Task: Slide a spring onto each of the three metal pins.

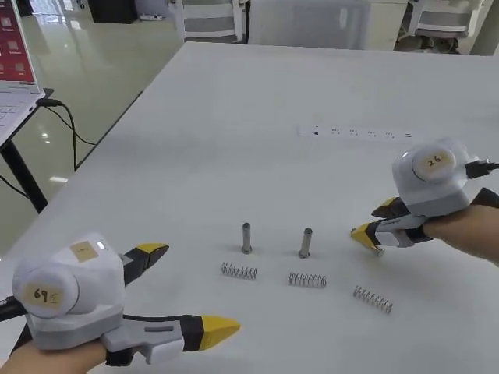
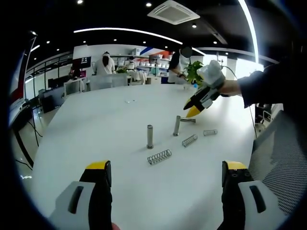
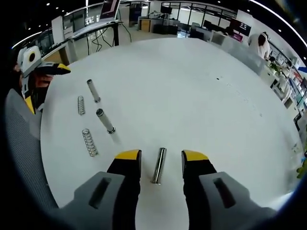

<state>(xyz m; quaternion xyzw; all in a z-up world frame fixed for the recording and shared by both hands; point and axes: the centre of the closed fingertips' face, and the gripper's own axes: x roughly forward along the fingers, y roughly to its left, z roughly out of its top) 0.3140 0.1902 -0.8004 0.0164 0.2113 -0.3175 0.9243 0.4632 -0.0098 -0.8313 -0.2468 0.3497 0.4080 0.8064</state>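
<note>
Springs (image 1: 238, 271) and pins (image 1: 246, 238) sit on a white office table (image 1: 234, 117).

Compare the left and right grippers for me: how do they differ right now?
The left gripper has jaws spread wide with nothing between them; the right gripper has jaws closer together, either side of a pin, with gaps showing. In the head view the left gripper hangs nearer the person than the springs; the right gripper sits right of the two upright pins. Both are open; neither holds a spring.
</note>
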